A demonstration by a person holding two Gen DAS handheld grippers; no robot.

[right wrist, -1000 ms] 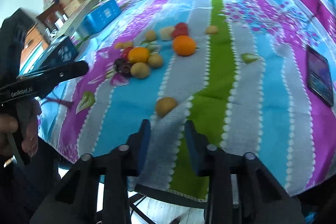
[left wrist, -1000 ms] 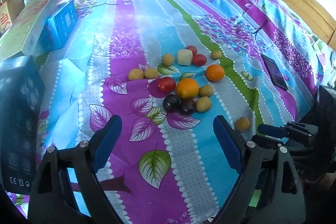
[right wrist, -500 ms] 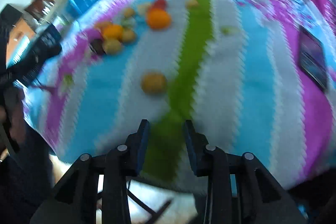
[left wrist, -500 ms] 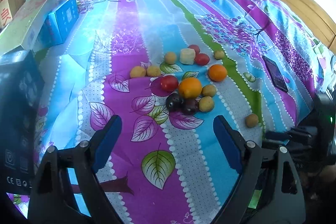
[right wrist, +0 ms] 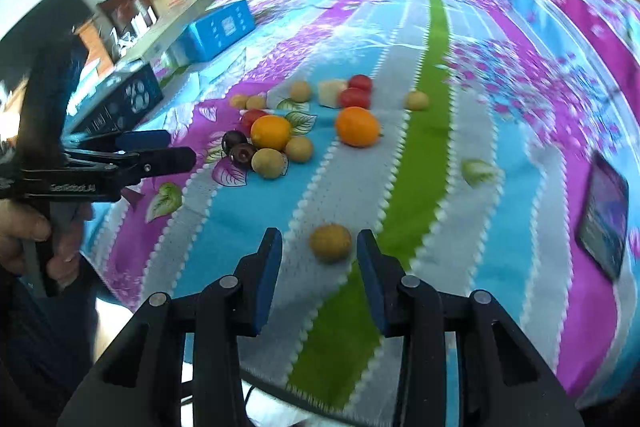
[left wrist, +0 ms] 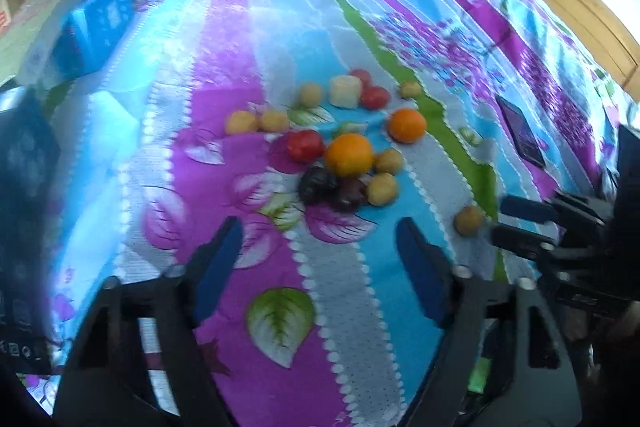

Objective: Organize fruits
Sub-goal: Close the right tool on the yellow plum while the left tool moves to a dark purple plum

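Several fruits lie on a striped floral cloth. A lone brown kiwi sits near the front edge, between the tips of my open right gripper; it also shows in the left wrist view. Further back lie two oranges, two dark plums, red tomatoes, small yellow fruits and a pale chunk. My left gripper is open and empty, short of the plums; it also shows in the right wrist view.
A dark phone lies on the cloth at the right. Blue boxes stand at the left. Cardboard boxes and clothes are at the back. The cloth's front edge drops off just below the grippers.
My right gripper has opened wider and moved forward, so the lone kiwi now sits between its tips. The left gripper has shifted slightly; it stays open.
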